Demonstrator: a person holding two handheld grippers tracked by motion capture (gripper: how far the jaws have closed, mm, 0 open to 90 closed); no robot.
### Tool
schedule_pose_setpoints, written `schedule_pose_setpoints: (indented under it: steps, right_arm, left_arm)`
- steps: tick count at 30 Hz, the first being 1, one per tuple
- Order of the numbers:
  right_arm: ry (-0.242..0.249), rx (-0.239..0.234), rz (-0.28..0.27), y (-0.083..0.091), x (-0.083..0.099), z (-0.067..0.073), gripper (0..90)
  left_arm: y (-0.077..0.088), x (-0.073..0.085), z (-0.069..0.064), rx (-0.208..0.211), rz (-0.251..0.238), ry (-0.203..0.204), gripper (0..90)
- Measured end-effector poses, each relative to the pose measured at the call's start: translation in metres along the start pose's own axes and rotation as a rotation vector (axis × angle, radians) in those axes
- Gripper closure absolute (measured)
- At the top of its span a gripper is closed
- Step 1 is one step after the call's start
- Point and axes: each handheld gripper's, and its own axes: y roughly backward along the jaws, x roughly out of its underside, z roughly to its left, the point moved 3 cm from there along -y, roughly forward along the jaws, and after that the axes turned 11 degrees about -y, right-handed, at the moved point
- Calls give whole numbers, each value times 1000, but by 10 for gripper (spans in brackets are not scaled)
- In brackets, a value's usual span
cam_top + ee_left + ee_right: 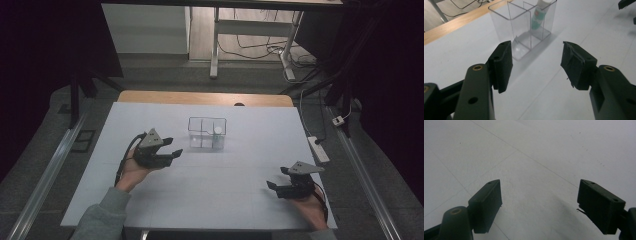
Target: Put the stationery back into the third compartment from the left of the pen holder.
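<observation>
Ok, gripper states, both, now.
Left gripper: open, holding nothing.
Right gripper: open, holding nothing.

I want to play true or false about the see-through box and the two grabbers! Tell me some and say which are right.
1. The box holds a small bottle. True.
2. The left gripper is clamped on the box. False: its jaws are open, apart from the box.
3. The right gripper is open. True.
4. The bottle lies flat on the table. False: it stands inside a box compartment.
5. The box is black. False: it is clear.
</observation>
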Motion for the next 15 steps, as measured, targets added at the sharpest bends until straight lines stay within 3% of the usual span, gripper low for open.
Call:
schedule_pose_setpoints:
  steps: [15]
  right_arm:
    - [1,-2,-5,1,1,1,195]
  left_arm:
    - [24,54,-7,-20,52,75,403]
